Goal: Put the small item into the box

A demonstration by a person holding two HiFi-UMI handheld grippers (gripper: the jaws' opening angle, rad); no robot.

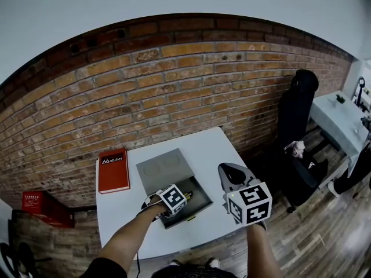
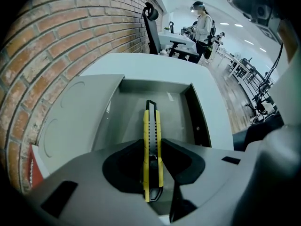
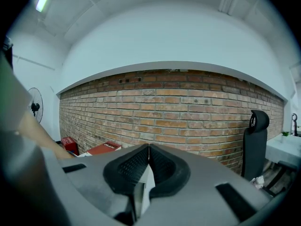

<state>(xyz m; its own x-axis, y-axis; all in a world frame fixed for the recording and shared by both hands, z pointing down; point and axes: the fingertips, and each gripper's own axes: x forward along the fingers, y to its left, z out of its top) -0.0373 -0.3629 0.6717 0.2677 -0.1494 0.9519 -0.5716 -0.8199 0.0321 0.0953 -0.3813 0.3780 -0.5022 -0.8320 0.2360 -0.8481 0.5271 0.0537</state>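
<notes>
A yellow and black utility knife is clamped between the pads of my left gripper, its tip pointing down into the open grey box. The box's lid lies folded back to the left. In the head view the left gripper hangs just over the box near the front of the white table. My right gripper hovers to the right of the box. Its pads meet with nothing between them, and it faces the brick wall.
A red book lies on the table left of the lid. A black office chair and a second white table stand at the right. A red crate sits on the floor. A person stands far off.
</notes>
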